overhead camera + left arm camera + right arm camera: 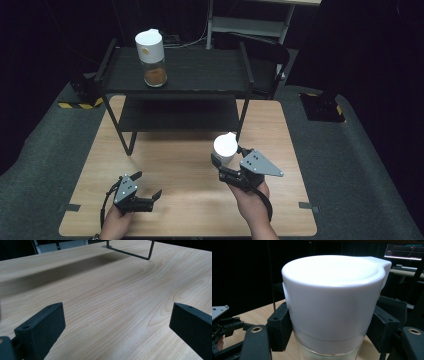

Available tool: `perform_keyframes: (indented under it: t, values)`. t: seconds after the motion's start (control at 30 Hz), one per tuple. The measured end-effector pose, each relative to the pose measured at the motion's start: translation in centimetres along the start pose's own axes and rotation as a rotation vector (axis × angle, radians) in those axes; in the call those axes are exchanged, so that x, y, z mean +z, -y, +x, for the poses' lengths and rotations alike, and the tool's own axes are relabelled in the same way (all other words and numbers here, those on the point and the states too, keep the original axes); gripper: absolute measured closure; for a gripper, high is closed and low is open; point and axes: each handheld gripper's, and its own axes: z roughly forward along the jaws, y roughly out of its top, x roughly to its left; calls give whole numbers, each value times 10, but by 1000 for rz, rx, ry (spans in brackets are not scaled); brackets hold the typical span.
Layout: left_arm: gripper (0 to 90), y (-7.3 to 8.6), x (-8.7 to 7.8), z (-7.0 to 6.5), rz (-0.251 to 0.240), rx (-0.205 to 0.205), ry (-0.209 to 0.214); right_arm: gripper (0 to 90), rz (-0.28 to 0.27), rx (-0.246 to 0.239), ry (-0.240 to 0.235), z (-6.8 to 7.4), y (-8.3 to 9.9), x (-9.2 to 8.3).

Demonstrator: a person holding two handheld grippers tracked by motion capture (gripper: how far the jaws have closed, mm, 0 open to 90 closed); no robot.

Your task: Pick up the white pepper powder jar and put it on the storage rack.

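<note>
A wooden counter stands on grey carpet, and a black two-level shelf rack sits on its far half. On the rack's top shelf, toward the left, a jar with a white lid stands upright with brown powder in its bottom. A second jar with a white lid is above the counter's right half, in front of the rack's right leg. The right hand-held gripper is clamped on this jar: in the right gripper view its two black jaws press against opposite sides of the jar at the lower edge of the white lid, just above the clear glass. The left hand-held gripper is over the counter's near left part with its jaws wide apart and nothing between them; in the left gripper view bare wood lies between them.
</note>
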Motion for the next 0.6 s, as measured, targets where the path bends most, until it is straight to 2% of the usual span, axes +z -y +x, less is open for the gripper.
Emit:
perform_keyframes:
  t: [0.13, 0.6]
  values:
    - [5, 0, 0, 0, 0, -1, -1, 301, -6, 11, 1, -2, -11, -1]
    - [5, -1, 0, 2, 6, 0, 5, 301, -31, -12, 8, -8, -46, -1]
